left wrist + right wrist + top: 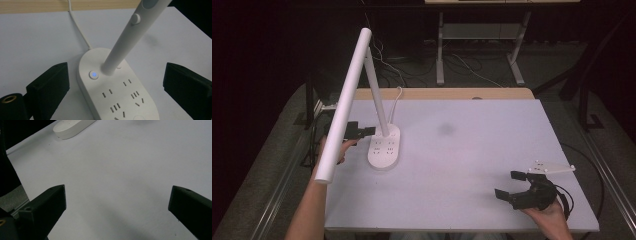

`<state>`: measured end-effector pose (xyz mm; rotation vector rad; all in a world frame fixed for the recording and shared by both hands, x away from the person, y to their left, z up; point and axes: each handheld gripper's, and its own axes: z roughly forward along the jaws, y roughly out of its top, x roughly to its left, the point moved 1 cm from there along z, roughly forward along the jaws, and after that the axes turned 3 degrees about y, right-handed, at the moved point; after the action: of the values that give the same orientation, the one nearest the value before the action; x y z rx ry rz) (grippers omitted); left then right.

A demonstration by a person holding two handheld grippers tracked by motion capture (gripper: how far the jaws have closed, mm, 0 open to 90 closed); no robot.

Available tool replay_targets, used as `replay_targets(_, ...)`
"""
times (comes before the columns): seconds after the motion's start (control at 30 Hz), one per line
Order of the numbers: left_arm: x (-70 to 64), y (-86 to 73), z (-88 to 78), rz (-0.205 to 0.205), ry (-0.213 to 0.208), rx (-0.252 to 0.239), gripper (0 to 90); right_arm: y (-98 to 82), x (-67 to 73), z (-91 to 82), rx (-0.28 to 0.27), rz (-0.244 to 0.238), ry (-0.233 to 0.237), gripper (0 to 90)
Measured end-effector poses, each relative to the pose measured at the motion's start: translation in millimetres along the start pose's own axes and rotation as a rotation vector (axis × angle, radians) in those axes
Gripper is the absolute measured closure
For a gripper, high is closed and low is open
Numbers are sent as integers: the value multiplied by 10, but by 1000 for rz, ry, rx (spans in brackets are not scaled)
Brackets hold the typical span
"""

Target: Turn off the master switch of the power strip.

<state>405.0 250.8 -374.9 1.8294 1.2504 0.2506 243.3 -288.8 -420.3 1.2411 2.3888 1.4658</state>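
**Inspector A:** Desk lamp (383, 145), white, with a socket-strip base: we find it at the left of the table (462, 165), toward the far edge, its stem leaning and its long head reaching out toward the person's side. Nearest to us, what do we record for the right gripper (510, 186)?

**Inspector B:** It sits at the near right corner, well apart from the lamp, jaws spread wide over bare tabletop and holding nothing. It appears idle.

**Inspector A:** And farther in?

**Inspector B:** The left gripper (368, 131) is at the base, beside the stem (125, 40). In the left gripper view its jaws stand wide to either side of the base (117, 97), not touching it. A round button (93, 74) glowing blue lies just beside the foot of the stem, and a second small knob (135, 19) is higher up the stem.

**Inspector A:** Our judgement of the step?

**Inspector B:** An approach to the lamp's controls or stem; we cannot tell which. Next, we judge, the left gripper must either close on the stem or bring one jaw tip down on the lit button, squarely, so that the base does not slide.
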Motion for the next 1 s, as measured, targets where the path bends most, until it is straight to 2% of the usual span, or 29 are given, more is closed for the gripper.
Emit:
replay_targets(0.2, 46, 1, 33, -35, 4, -41, 106, -2, -6, -3, -1, -3, -3, 7)
replay_targets(0.47, 89, 4, 95, -91, -18, -56, 189, -4, -10, -3, 2, -1, -5, 7)
replay_targets(0.63, 112, -1, 140, -89, -22, -64, 291, -6, -16, -7, 0, 1, -8, 7)
replay_targets(0.77, 110, -10, 199, -88, -19, -66, 414, -9, -23, -10, 2, -1, -8, 7)
replay_targets(0.9, 123, -19, 251, -71, -29, -46, 508, -10, -23, -9, 3, -3, -10, 7)
replay_targets(1.0, 128, -27, 286, -74, -29, -35, 560, -11, -24, -9, 5, -3, -10, 7)
